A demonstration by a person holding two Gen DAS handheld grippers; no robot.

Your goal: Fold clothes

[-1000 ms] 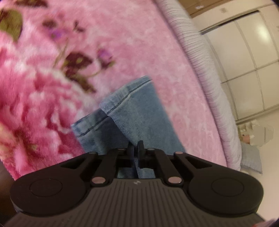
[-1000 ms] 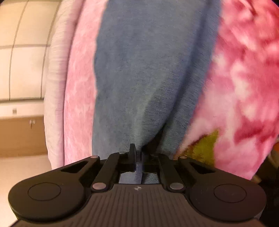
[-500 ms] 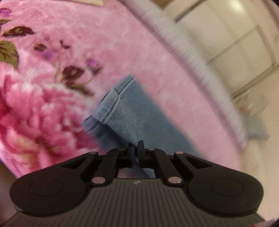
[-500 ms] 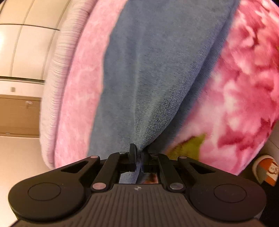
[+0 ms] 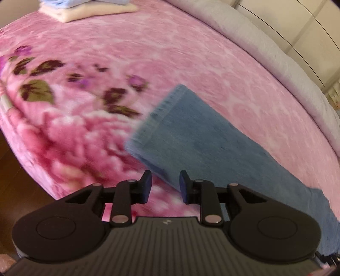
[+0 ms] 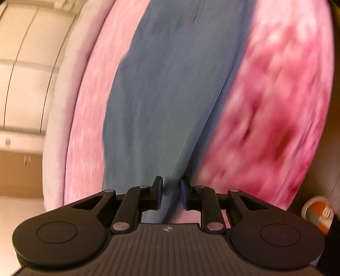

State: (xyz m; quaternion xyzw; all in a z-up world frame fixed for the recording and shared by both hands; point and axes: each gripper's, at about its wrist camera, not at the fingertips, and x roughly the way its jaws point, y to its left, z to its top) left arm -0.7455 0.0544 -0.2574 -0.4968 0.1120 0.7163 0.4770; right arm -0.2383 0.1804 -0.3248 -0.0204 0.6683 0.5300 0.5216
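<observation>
Blue denim jeans (image 5: 201,140) lie folded in a long strip on the pink floral blanket (image 5: 106,63), the stitched hem (image 5: 167,102) pointing away from me. My left gripper (image 5: 165,186) hovers just above the strip's near left edge. Its jaws are opening and the pads press on nothing. In the right wrist view the same jeans (image 6: 170,95) run up the middle of the picture. My right gripper (image 6: 171,191) is over their near end, its jaws opening too. Denim shows in the gap, with neither pad touching it.
A folded stack of cream and light-blue clothes (image 5: 85,10) sits at the blanket's far end. A grey bed edge (image 5: 276,53) borders the blanket, with white wardrobe doors (image 6: 25,63) beyond. Dark floor (image 5: 12,169) lies left; an orange-and-white object (image 6: 318,214) is on the floor.
Both grippers were shut on the denim; now both have let go and their jaws have parted. Both have drawn back and lifted, and the jeans lie flat on the blanket.
</observation>
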